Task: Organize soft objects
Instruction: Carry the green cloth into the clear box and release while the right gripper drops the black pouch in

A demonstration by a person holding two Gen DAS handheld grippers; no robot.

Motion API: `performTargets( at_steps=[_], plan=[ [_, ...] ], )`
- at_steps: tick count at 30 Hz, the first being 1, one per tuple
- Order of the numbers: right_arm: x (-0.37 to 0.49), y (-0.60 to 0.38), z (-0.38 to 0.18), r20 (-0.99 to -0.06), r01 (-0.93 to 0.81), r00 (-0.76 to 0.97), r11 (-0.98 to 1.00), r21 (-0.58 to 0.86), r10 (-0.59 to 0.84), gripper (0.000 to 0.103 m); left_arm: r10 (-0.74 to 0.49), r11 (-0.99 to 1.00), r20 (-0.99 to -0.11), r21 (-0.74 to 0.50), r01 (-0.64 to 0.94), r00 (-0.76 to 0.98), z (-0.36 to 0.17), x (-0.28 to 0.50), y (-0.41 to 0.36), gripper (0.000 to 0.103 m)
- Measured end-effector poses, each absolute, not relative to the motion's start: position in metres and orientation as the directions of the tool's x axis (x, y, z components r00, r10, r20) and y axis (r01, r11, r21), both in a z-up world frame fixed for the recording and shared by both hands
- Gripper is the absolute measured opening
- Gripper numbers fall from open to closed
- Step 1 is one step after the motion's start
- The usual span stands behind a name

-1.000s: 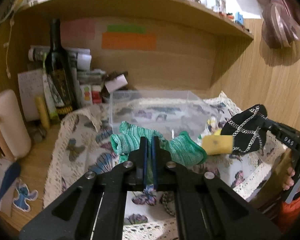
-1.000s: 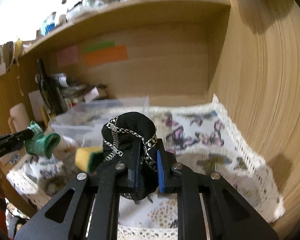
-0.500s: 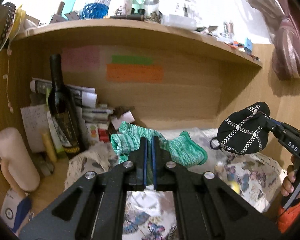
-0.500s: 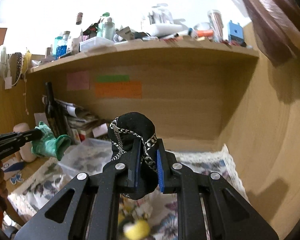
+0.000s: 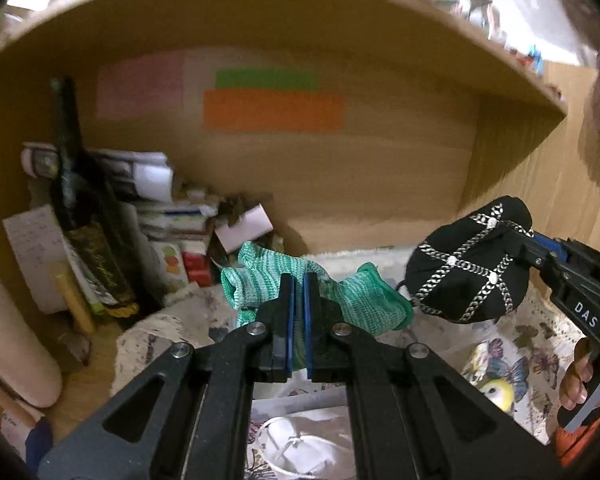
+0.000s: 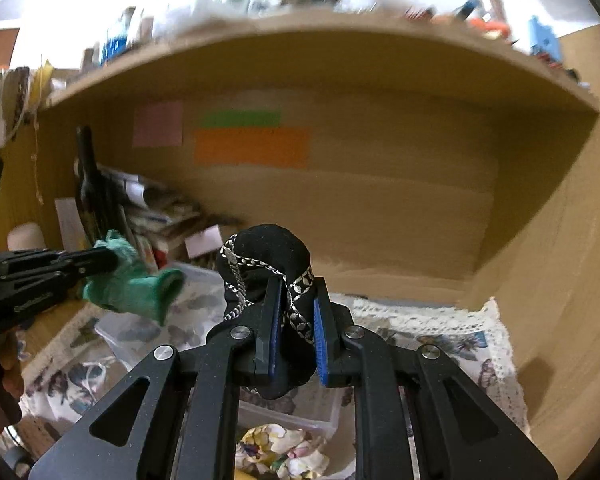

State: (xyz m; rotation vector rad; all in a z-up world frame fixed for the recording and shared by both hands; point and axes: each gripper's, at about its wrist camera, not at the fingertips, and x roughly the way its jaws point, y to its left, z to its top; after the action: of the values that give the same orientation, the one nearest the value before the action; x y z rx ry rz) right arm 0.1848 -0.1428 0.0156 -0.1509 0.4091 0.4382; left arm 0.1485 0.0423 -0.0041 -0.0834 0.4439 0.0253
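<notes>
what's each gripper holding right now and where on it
The left gripper is shut on the green knit glove around its middle. The right gripper is shut on the black chain-trimmed pouch, pinching its lower part.

**Q:** What is your right gripper holding?

**A:** Its blue-padded fingers are clamped on a black pouch trimmed with silver chain. The pouch bulges above the fingertips and hangs below them.

**Q:** What lies beneath?

**A:** A clear plastic bin on the butterfly-print cloth covering your desk; it holds a crumpled floral fabric.

**Q:** And on your left?

**A:** Your left gripper enters from the frame edge, closed on a green knit item, held in the air near the pouch without touching it.
</notes>
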Motion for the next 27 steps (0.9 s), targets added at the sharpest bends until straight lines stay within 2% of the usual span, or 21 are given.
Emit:
performTargets(
  at_steps=[9,13,16,18,19,21,22,25,27],
  plan=[
    [0.215,-0.128,-0.018,-0.579,-0.513,0.709,0.858,-0.031,0.403,0.013,-0.035,0.998,-0.569,-0.062,0.0,0.822,-0.044,0.194,0.033,0.003],
    [0.222,-0.13,-0.025,-0.617,-0.509,0.692,0.86,-0.047,0.376,0.013,-0.071,0.997,-0.627,-0.071,0.034,0.776,-0.06,0.209,0.027,0.003],
    [0.229,-0.131,-0.03,-0.671,-0.533,0.63,0.846,-0.007,0.392,0.018,-0.086,0.996,-0.659,-0.074,0.05,0.747,-0.07,0.214,0.024,0.005],
    [0.229,-0.13,-0.033,-0.684,-0.523,0.633,0.851,-0.033,0.363,0.024,-0.091,0.996,-0.665,-0.075,0.055,0.741,-0.072,0.213,0.022,0.008],
    [0.228,-0.129,-0.034,-0.684,-0.517,0.641,0.854,-0.048,0.349,0.026,-0.091,0.996,-0.668,-0.073,0.056,0.739,-0.072,0.213,0.021,0.014],
    [0.226,-0.129,-0.031,-0.677,-0.513,0.65,0.857,-0.057,0.344,0.037,-0.098,0.995,-0.672,-0.078,0.061,0.734,-0.07,0.211,0.022,0.028],
    [0.223,-0.131,-0.029,-0.67,-0.512,0.655,0.857,-0.055,0.348,0.04,-0.107,0.994,-0.673,-0.087,0.065,0.732,-0.068,0.21,0.023,0.038],
    [0.216,-0.134,-0.018,-0.636,-0.5,0.69,0.863,-0.073,0.346,0.051,-0.119,0.992,-0.664,-0.1,0.07,0.738,-0.06,0.202,0.025,0.06],
    [0.209,-0.137,-0.008,-0.607,-0.493,0.713,0.867,-0.076,0.352,0.059,-0.095,0.995,-0.641,-0.08,0.056,0.761,-0.051,0.193,0.026,0.067]
  ],
)
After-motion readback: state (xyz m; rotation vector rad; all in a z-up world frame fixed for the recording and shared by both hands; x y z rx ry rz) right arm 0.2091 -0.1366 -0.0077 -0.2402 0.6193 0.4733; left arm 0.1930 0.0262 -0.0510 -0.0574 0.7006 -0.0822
